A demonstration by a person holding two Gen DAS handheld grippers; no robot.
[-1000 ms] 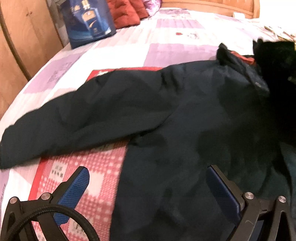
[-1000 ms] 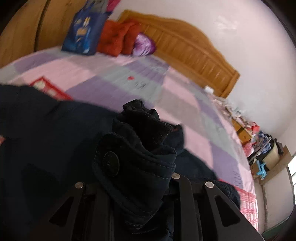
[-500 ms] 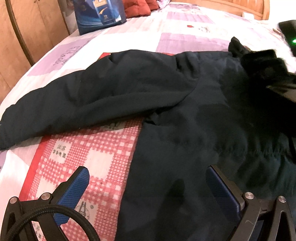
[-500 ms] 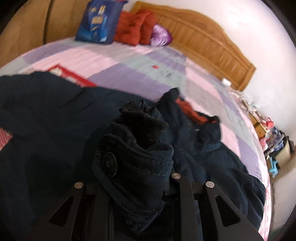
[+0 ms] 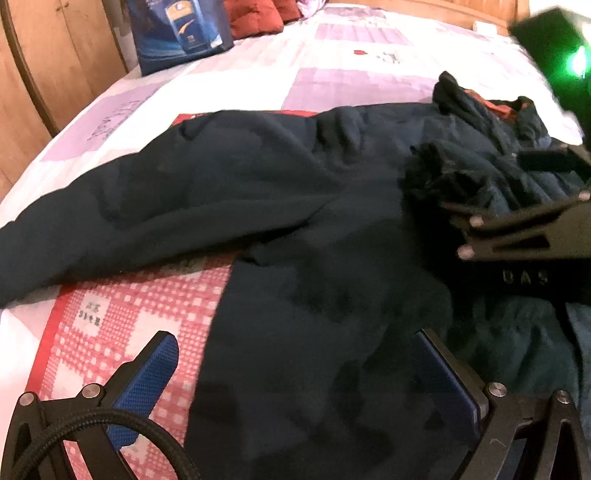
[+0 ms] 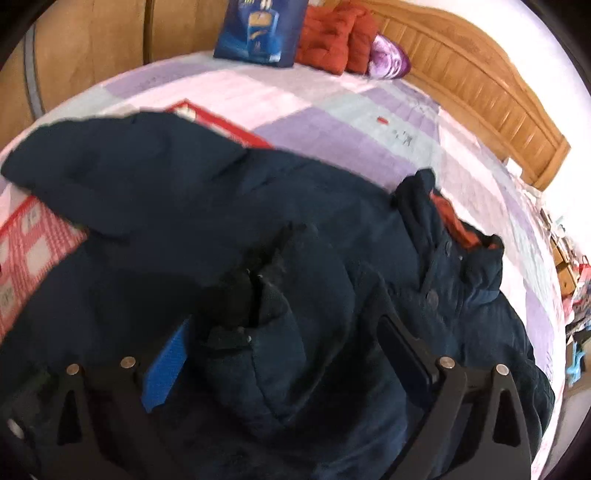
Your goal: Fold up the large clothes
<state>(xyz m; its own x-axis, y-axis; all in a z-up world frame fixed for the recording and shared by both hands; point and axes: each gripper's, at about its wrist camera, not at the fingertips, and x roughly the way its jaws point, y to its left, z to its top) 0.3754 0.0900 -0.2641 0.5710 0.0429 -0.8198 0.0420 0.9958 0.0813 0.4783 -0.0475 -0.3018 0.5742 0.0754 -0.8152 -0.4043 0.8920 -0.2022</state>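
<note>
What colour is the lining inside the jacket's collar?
Orange-red lining inside the dark navy jacket; the right wrist view shows it best.

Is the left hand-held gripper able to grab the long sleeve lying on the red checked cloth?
Probably yes. The left hand-held gripper is open and empty, and the sleeve of the dark jacket lies flat ahead of it, uncovered. The right hand-held gripper is off to the side, its jaws opening around the other cuff.

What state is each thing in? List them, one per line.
Jacket: spread flat on the bed, unfolded.
Sleeve cuff: bunched on the jacket, between the right claw's fingers, not pinched.
Right claw: opening.
Left claw: open, empty, over the jacket.
Blue bag: standing upright.
</note>
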